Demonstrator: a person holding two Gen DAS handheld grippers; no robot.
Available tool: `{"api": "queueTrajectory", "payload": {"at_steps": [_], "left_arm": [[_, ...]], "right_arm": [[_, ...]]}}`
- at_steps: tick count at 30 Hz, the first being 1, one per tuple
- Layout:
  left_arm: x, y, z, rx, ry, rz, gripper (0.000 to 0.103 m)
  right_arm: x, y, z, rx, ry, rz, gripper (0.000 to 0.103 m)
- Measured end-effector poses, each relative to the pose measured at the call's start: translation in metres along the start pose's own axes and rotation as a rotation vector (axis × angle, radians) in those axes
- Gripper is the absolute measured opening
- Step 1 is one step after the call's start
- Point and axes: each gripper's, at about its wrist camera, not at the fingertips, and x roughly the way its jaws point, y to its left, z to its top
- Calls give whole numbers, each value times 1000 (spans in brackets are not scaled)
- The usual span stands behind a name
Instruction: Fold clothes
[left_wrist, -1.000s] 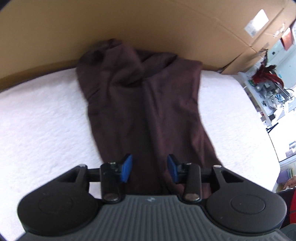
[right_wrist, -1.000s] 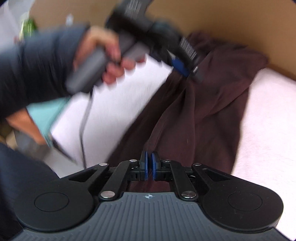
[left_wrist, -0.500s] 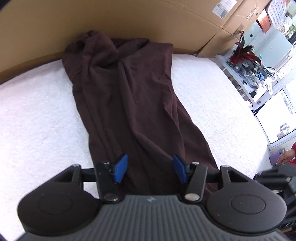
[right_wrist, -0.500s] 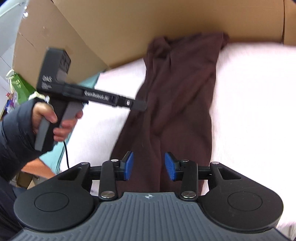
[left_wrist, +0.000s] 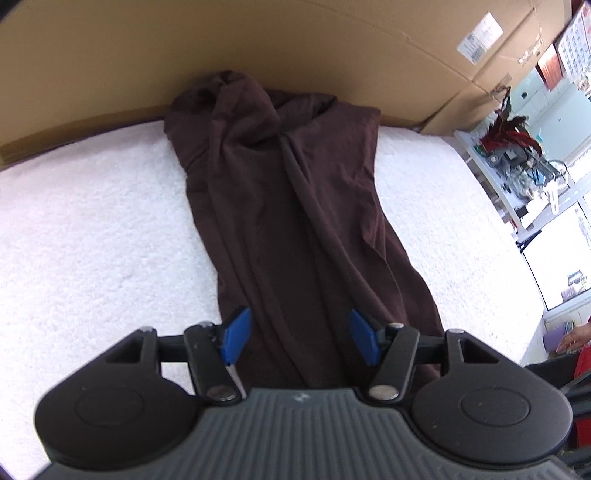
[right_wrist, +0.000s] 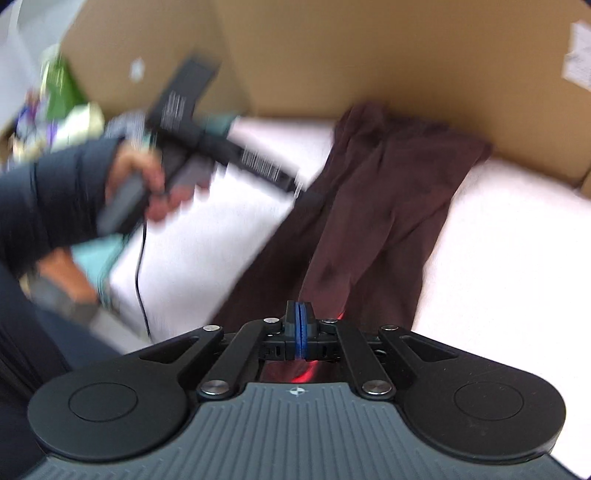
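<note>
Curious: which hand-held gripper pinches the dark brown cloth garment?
The right hand-held gripper: its jaws are closing on the garment; the left hand-held gripper is opening, gripping nothing.

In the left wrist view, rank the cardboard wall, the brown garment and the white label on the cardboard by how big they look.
1. Cardboard wall, spanning the whole top of the frame.
2. Brown garment, running down the middle of the view.
3. White label, plainly the smallest.
</note>
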Motion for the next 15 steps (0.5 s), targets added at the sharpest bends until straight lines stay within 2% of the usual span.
{"api": "queueTrajectory", "payload": {"at_steps": [3, 4, 6, 7, 8, 9, 12, 15], "left_arm": [[1, -1, -3, 9, 2, 9, 66], [1, 0, -2, 3, 0, 10, 66], [3, 0, 3, -10, -7, 12, 66], [4, 0, 7, -15, -12, 13, 66], [7, -3, 11, -14, -17, 13, 66], [9, -5, 16, -11, -22, 13, 66], [22, -13, 30, -3, -26, 28, 66], [35, -16, 41, -15, -28, 38, 64]], "right_arm": [[12, -12, -9, 53, 17, 73, 15], [6, -23, -8, 112, -20, 93, 16], [-12, -53, 1, 278, -160, 134, 22], [-19, -70, 6, 350, -224, 125, 27], [-23, -85, 13, 402, -272, 90, 35], [-24, -99, 20, 428, -306, 43, 38], [-10, -135, 49, 461, -346, -54, 38], [15, -159, 76, 470, -340, -71, 38]]}}
